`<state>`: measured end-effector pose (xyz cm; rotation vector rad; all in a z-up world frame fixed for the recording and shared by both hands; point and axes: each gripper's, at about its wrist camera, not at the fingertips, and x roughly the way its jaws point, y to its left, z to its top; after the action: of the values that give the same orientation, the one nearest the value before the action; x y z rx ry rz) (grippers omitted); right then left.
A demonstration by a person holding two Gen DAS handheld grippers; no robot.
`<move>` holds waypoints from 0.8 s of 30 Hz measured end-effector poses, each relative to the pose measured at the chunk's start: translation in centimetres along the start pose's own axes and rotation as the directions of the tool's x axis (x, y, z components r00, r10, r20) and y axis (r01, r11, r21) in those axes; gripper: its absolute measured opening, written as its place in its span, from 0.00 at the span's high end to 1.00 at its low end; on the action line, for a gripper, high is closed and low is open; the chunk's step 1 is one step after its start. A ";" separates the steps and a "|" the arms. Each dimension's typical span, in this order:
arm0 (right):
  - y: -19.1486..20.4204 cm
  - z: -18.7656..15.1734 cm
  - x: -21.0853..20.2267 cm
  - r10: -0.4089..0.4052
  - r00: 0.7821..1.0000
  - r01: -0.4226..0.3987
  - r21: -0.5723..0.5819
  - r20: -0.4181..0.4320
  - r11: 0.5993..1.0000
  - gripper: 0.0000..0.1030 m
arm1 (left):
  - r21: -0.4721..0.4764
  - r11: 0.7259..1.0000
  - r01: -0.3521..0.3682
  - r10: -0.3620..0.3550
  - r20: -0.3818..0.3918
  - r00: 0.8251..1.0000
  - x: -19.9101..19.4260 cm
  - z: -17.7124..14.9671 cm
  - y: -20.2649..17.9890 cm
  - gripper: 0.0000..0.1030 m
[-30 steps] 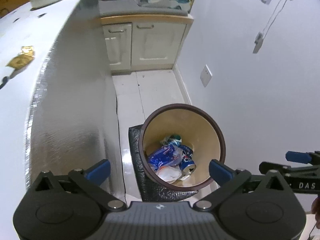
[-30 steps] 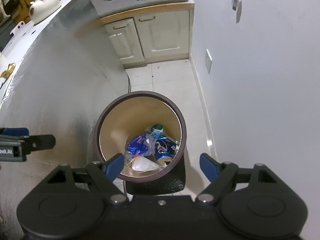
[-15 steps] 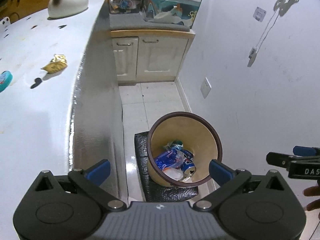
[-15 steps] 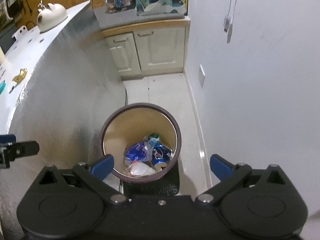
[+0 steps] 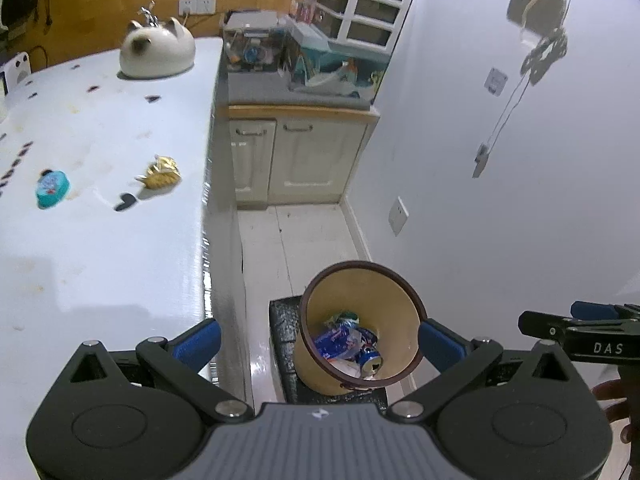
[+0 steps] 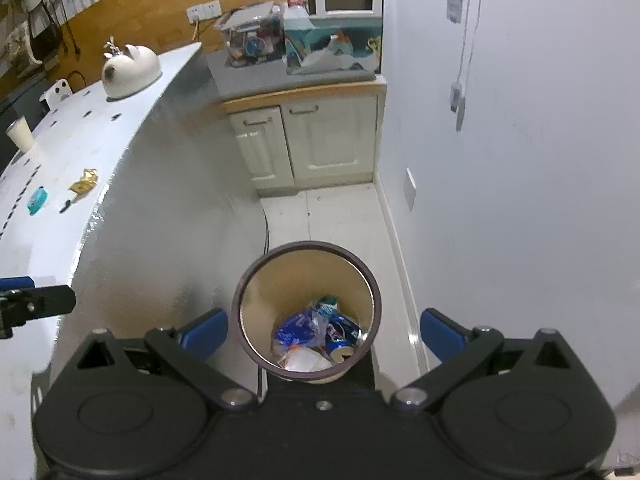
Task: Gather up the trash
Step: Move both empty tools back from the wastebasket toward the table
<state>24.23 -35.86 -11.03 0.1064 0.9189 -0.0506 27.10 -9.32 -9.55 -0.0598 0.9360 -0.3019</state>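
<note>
A tan trash bin (image 5: 400, 300) with a dark rim stands on the floor beside the white counter (image 5: 100, 264); it also shows in the right wrist view (image 6: 280, 280). Inside lie a blue can (image 5: 370, 360), blue wrappers (image 6: 296, 326) and white paper. Both grippers hang above it, open and empty: left gripper (image 5: 318, 340), right gripper (image 6: 324, 330). On the counter lie a crumpled gold wrapper (image 5: 160, 172), a teal packet (image 5: 52, 189) and a small dark scrap (image 5: 125, 201). The gold wrapper (image 6: 84, 184) and teal packet (image 6: 38, 199) also show in the right wrist view.
A white cat-shaped pot (image 5: 156, 50) sits at the counter's far end. Cream cabinets (image 5: 300, 156) with clutter on top close off the aisle. A white wall (image 5: 500, 220) runs along the right. A paper cup (image 6: 20, 134) stands on the counter's left.
Both grippers have risen away from the bin. The counter top with the gold wrapper and teal packet has come into view. Jaws stay open.
</note>
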 end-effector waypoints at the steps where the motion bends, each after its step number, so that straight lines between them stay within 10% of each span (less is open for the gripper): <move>1: 0.4 0.0 -0.3 -0.002 1.000 0.002 0.000 0.007 1.000 0.00 | 0.001 1.000 -0.001 0.001 0.007 1.000 -0.5 -0.1 0.3 0.00; 24: 15.1 -0.5 -6.9 0.009 0.985 -0.004 -0.026 0.174 1.000 0.00 | -0.015 0.998 -0.054 0.055 0.150 0.987 -9.8 0.4 14.9 0.00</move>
<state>20.96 -20.77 -4.76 0.0801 0.7443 -0.0415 25.40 7.70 -4.32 -0.0660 0.7887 -0.2380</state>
